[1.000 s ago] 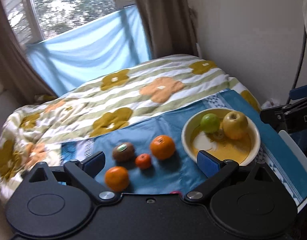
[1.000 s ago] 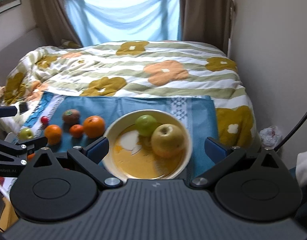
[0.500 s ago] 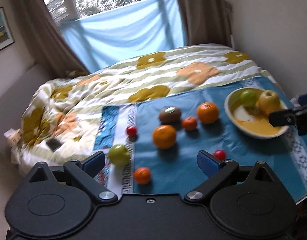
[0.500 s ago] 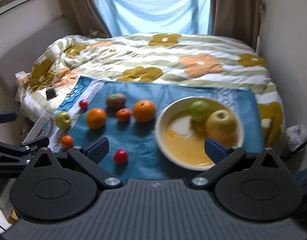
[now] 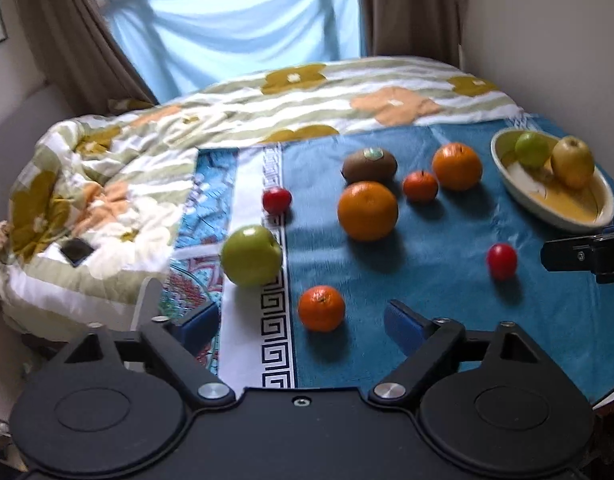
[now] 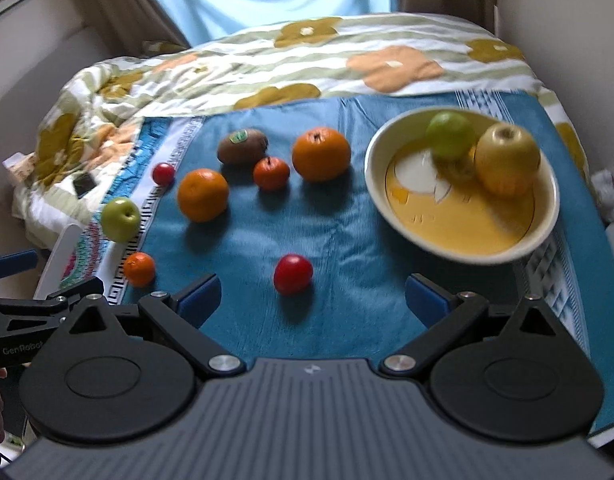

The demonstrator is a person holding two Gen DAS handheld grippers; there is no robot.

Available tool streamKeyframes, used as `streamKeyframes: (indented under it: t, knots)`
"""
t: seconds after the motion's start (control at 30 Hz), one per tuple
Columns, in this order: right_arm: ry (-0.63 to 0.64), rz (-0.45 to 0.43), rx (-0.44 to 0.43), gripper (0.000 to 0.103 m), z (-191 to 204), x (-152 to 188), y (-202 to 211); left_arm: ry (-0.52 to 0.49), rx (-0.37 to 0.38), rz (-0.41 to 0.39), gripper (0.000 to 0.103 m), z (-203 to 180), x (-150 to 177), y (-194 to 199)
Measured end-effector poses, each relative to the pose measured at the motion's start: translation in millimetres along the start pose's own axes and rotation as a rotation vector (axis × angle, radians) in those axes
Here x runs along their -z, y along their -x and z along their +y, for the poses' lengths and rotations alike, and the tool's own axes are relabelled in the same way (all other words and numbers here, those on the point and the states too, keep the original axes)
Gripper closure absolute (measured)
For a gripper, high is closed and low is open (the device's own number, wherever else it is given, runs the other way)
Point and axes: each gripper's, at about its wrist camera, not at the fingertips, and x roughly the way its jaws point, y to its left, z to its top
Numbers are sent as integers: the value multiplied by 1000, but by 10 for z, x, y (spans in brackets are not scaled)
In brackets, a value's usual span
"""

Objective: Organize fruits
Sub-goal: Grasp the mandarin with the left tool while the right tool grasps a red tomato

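Observation:
A yellow bowl (image 6: 545, 216) at the right of the blue cloth holds a green apple (image 6: 450, 135) and a yellow apple (image 6: 507, 164). Loose on the cloth lie a kiwi (image 6: 243, 146), two oranges (image 6: 321, 154) (image 6: 203, 195), two small mandarins (image 6: 271, 173) (image 6: 139, 269), two red fruits (image 6: 293, 274) (image 6: 163, 173) and a green apple (image 6: 120, 219). My left gripper (image 5: 301, 326) is open and empty, just before the near mandarin (image 5: 321, 308) and the green apple (image 5: 251, 255). My right gripper (image 6: 311, 300) is open and empty, just before the near red fruit.
The blue cloth (image 6: 347, 240) covers a table beside a bed with a flowered quilt (image 6: 307, 60). A dark phone (image 5: 75, 251) lies on the quilt at the left. A wall stands close on the right. The bowl also shows in the left wrist view (image 5: 563, 220).
Both grippers have pulled back and swung left, then come lower and closer to the cloth. More of the loose fruit has come into view. Both stay open.

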Motion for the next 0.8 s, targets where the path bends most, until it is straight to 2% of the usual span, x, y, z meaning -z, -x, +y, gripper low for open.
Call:
streamKeyframes:
  t: [0.13, 0.33, 0.4, 0.47, 0.53, 0.63, 0.8]
  knots:
    - [-30, 18, 12, 0, 74, 96, -171, -31, 37, 31, 30, 19, 34, -243]
    - [-59, 30, 48, 0, 161, 199, -342, -86, 78, 34, 42, -5, 39, -480]
    - [-43, 39, 54, 5, 197, 222, -385, -100, 93, 36, 44, -11, 34, -546]
    - [-39, 40, 63, 6, 218, 227, -408, -113, 100, 44, 50, -15, 35, -598]
    - [-38, 40, 70, 6, 235, 221, -427, -119, 108, 53, 61, -9, 38, -648]
    - [-38, 42, 80, 7, 248, 225, -463, -113, 120, 53, 63, 21, 41, -683]
    - [-35, 52, 87, 16, 266, 222, -512, -127, 125, 55, 63, 19, 46, -671]
